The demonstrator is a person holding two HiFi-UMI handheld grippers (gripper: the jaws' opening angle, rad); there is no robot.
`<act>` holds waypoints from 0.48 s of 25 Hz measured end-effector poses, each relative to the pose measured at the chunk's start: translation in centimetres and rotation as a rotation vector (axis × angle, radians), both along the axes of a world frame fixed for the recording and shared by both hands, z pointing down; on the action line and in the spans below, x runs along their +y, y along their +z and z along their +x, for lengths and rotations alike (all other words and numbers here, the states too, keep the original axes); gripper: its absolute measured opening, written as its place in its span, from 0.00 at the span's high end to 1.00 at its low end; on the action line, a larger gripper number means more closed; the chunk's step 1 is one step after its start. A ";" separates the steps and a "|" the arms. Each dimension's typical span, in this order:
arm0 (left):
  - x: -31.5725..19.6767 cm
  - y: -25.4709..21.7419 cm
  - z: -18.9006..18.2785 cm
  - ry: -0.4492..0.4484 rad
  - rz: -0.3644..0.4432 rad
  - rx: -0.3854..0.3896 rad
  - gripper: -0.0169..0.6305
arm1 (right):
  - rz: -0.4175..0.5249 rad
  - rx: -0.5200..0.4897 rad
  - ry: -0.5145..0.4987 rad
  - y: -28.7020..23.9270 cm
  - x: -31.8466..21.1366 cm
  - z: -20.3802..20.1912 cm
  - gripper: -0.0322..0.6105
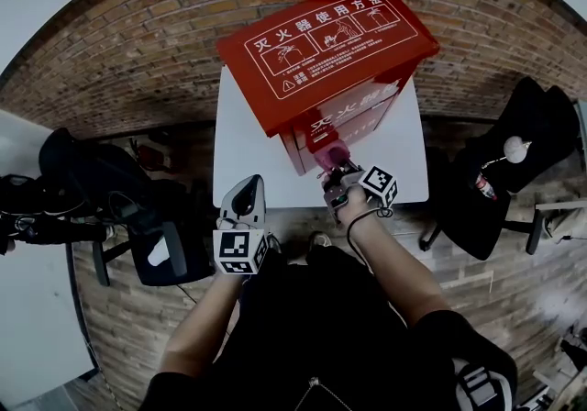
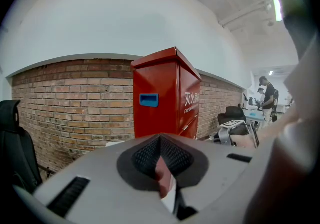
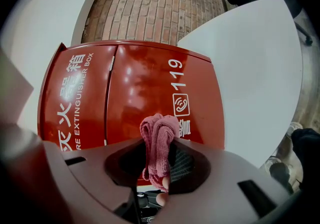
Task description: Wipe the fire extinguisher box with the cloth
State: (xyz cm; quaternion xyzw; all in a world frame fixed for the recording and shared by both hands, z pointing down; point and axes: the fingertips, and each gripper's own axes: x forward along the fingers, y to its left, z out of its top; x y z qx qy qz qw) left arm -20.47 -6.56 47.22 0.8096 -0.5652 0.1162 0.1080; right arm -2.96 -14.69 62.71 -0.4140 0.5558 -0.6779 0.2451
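At the far left a dark office chair [image 1: 151, 244] stands on the brick floor, well apart from the work. Next comes the left gripper [image 1: 248, 187], held low near the front edge of the white table [image 1: 246, 157]. Its own view shows the left gripper [image 2: 160, 139] with its jaws brought together at the tips and nothing held between them. It points toward the side of the red fire extinguisher box [image 2: 160, 98] but touches nothing.

The box [image 1: 321, 42] stands upright on the table, lid shut, with the printed front doors facing the person. The right gripper [image 1: 339, 172] is clamped on a bunched pink cloth [image 1: 330, 154], and the cloth sits low on the front of the box. From the right gripper [image 3: 159, 142] view, the cloth [image 3: 157, 130] pokes out past the jaws, just before the right-hand door of the box [image 3: 140, 93], near the phone symbol (actual contact cannot be told from here).

To wipe well, I judge the cloth should be pressed flat so that fabric, not the jaw tips, meets the paint. Strokes should overlap across each door, then cover the sides and lid. The idle left gripper could steady the box, since a firm push might slide it on the smooth table [image 3: 250, 68].
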 end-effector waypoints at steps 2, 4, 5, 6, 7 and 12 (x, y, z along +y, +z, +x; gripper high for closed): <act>0.0 -0.1 0.1 0.002 0.002 0.000 0.93 | 0.005 -0.005 -0.001 -0.6 0.0 0.0 0.78; 0.0 -0.2 0.1 0.003 0.004 0.001 0.93 | 0.013 -0.012 -0.002 -1.3 0.0 0.0 0.78; 0.0 -0.2 0.1 0.003 0.006 0.002 0.93 | 0.018 -0.015 -0.003 -1.7 0.0 -0.1 0.78; 0.0 -0.3 0.1 0.002 0.006 0.003 0.93 | 0.022 -0.017 -0.005 -2.0 0.0 -0.1 0.78; 0.0 -0.3 0.1 0.002 0.006 0.004 0.93 | 0.025 -0.018 -0.006 -2.4 0.0 -0.2 0.78; 0.0 -0.2 0.1 -0.005 0.005 0.010 0.93 | 0.035 -0.025 -0.014 -3.9 0.1 -0.3 0.78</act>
